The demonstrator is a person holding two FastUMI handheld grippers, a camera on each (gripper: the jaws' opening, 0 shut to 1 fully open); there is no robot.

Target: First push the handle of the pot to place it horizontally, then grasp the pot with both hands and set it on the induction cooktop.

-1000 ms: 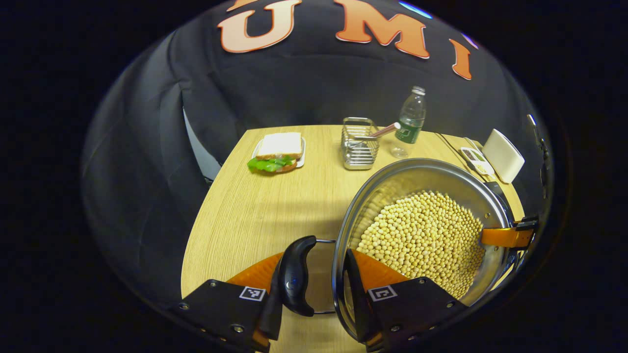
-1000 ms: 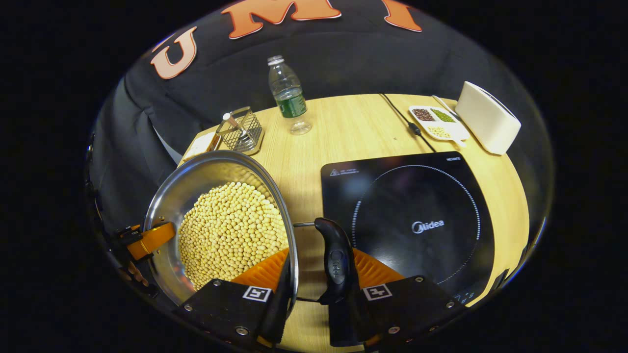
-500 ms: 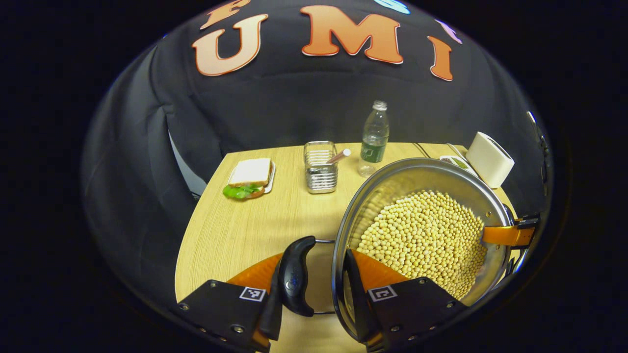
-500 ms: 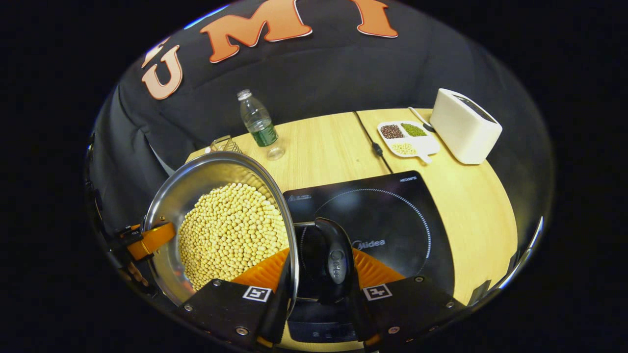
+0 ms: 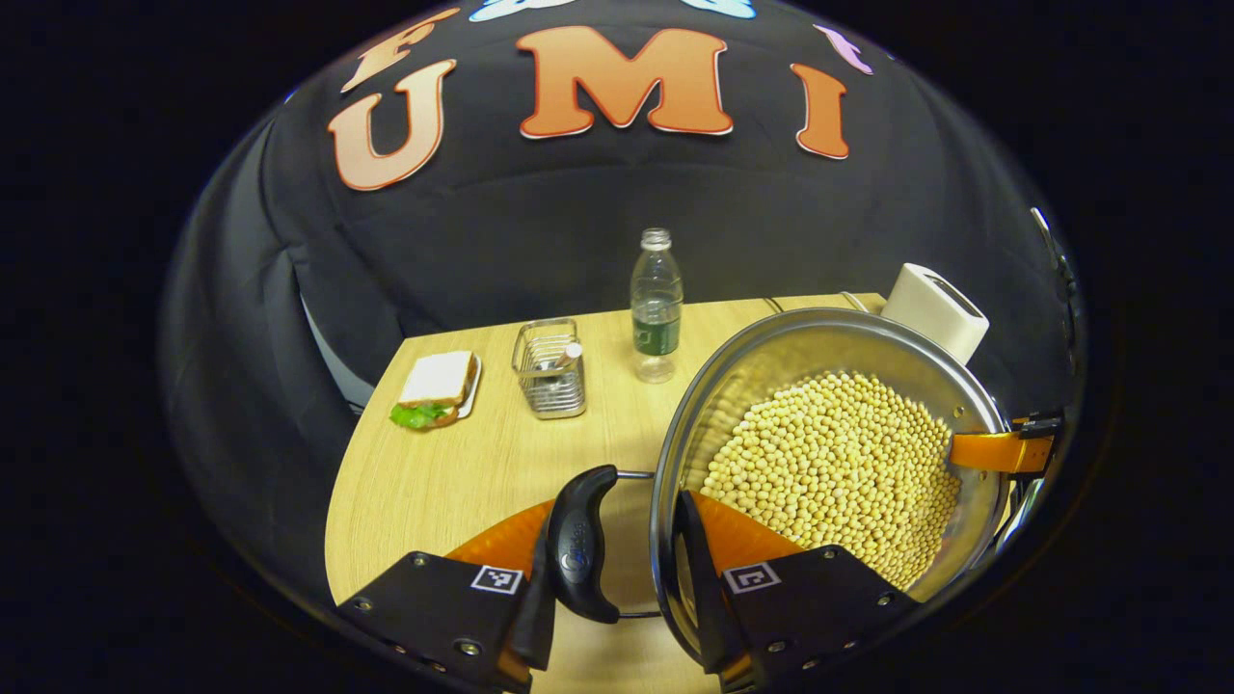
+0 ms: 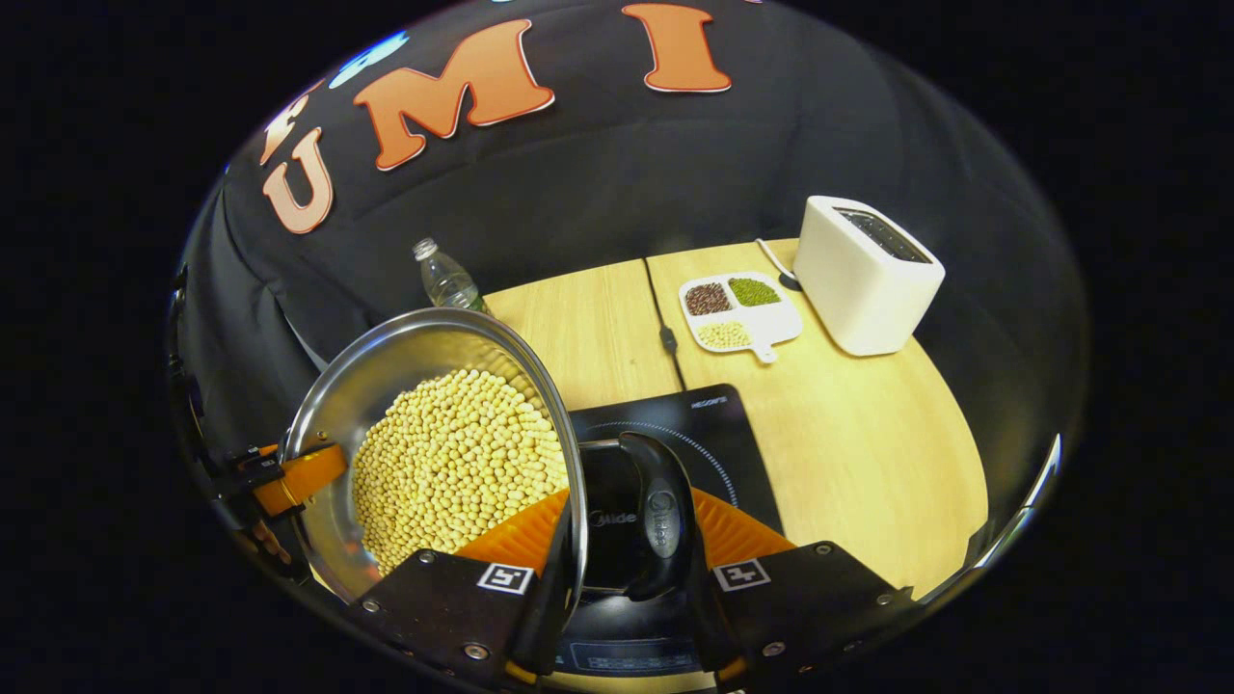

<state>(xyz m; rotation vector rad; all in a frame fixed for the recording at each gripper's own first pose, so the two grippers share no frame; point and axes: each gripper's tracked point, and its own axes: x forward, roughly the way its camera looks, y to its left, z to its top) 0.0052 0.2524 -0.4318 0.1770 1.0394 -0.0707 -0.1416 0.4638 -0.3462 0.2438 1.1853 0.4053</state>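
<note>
Grippers hold the pot from opposite sides. Nearest in the left gripper view, the left gripper [image 5: 627,578] is clamped across the pot's wall, one finger behind the black side handle [image 5: 581,557] and the other inside the rim. In the right gripper view the right gripper [image 6: 627,578] is clamped likewise, one finger inside the rim, the other beyond the opposite handle [image 6: 656,516]. Both handles lie horizontal, so the pushing step looks done.

The pot [image 5: 829,357], steel and filled with pale round beans [image 5: 834,472], is carried in the air. The induction cooktop [image 6: 718,424] lies directly beneath the right-hand handle, partly hidden by the pot.

Judged step: lowering the pot onto the cooktop. To do it well, both grippers should descend together and level, centring the base over the ring marking before either lets go; a tilt would spill beans.

Farther off on the table [image 5: 453,463] stand a sandwich plate [image 5: 434,386], a wire basket [image 5: 551,381] and a water bottle [image 5: 656,304]. Beyond the cooktop lie a divided dish [image 6: 737,313] and a white toaster [image 6: 866,275].
</note>
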